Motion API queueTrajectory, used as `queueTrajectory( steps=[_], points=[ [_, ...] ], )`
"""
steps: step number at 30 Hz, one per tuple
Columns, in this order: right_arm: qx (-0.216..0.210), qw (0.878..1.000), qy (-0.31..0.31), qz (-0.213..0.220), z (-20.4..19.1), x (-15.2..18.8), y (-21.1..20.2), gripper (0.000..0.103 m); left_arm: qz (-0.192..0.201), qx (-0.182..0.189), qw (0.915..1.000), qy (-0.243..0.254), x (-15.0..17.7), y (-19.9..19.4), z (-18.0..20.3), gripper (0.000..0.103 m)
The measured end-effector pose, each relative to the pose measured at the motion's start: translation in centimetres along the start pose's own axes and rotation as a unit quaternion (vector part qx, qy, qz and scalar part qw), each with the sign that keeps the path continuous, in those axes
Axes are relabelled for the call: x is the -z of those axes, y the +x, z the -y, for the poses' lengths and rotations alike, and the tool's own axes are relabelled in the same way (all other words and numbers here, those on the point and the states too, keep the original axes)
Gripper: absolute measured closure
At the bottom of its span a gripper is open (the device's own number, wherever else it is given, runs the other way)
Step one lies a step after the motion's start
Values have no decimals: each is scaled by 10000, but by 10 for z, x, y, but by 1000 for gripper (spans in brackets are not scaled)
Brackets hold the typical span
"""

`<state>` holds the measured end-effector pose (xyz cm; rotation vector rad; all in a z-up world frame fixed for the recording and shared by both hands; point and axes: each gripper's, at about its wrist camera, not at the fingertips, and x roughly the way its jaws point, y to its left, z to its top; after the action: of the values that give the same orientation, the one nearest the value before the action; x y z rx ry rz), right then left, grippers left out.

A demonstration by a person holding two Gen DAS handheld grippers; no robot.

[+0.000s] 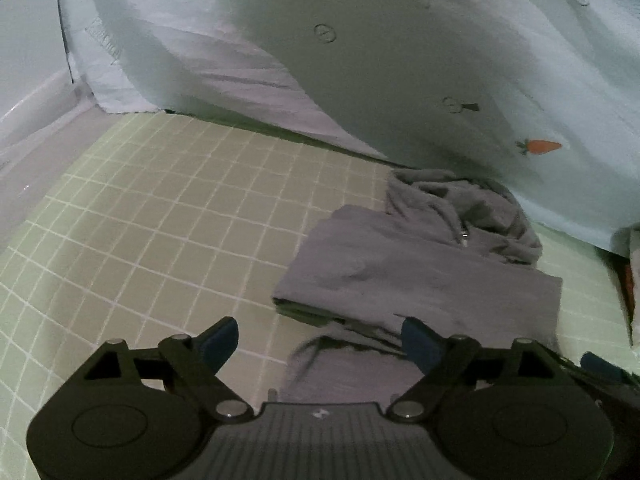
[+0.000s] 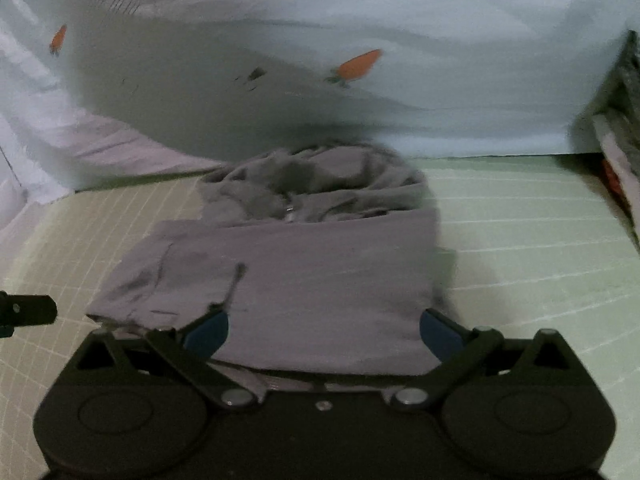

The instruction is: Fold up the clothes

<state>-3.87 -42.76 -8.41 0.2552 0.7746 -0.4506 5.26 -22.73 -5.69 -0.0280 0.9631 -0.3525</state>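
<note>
One grey hooded garment (image 2: pixel 288 280) lies on the pale green gridded mat (image 1: pixel 160 216), the only piece of clothing in view. It is folded into a flat, roughly rectangular bundle, with the hood (image 2: pixel 312 184) bunched in loose wrinkles at the far end and a small metal zipper pull (image 2: pixel 290 210) showing where hood meets body. A thin drawstring (image 2: pixel 236 284) trails across the folded top. In the left wrist view the bundle sits ahead and to the right, its layered near edge visible. Two grippers are present. The left gripper (image 1: pixel 320 340) has its blue-padded fingers (image 1: pixel 218 338) spread wide with nothing between them, hovering above the mat and the garment's near corner. The right gripper (image 2: pixel 322 334) is also spread wide, its fingers standing at either side of the bundle's near edge without clamping it. Behind the garment hangs a light blue sheet (image 2: pixel 440 92) printed with carrots; three orange ones can be counted across both views.
</note>
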Motion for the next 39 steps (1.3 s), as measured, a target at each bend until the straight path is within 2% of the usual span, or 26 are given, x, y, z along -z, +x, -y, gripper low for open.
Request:
queueTrajectory(
  steps=[4,7,9,11,12,14,19,24,29,33,36,39],
  points=[
    [-279,9995,72,-135,-25,-7,22,3,-202,-92,9997,80,-9,22,-15,13],
    [-471,9982,118,-348,-40,-12,41,12,-386,-122,9992,52,-14,40,-26,13],
    [-616,9967,113,-515,-49,-11,54,22,-494,-91,9987,-1,-16,52,-32,13],
    [-653,9953,70,-718,-56,-11,67,40,-570,-95,9983,-13,-17,62,-36,13],
    [-681,9946,44,-782,-60,-9,70,45,-603,-102,9981,-14,-18,67,-37,13],
    [-780,9932,-17,-867,-64,-7,76,65,-658,-111,9978,-18,-19,76,-40,13],
    [-980,9908,-439,-818,-66,-8,74,96,-674,-83,9976,102,-21,81,-35,13],
    [-1072,9920,-601,-289,-49,-17,41,97,-562,-14,9981,255,-24,78,-14,13],
    [-682,9965,-460,147,-2,-22,9,97,-435,69,9983,384,-27,74,10,13],
    [-193,9996,-106,149,51,-21,7,97,-332,136,9982,486,-29,72,30,13],
    [-62,9997,225,-1,84,-14,22,96,-414,146,9969,649,-28,84,47,13],
    [29,9992,326,-216,97,-6,37,92,-578,119,9952,782,-26,96,61,13]
  ],
)
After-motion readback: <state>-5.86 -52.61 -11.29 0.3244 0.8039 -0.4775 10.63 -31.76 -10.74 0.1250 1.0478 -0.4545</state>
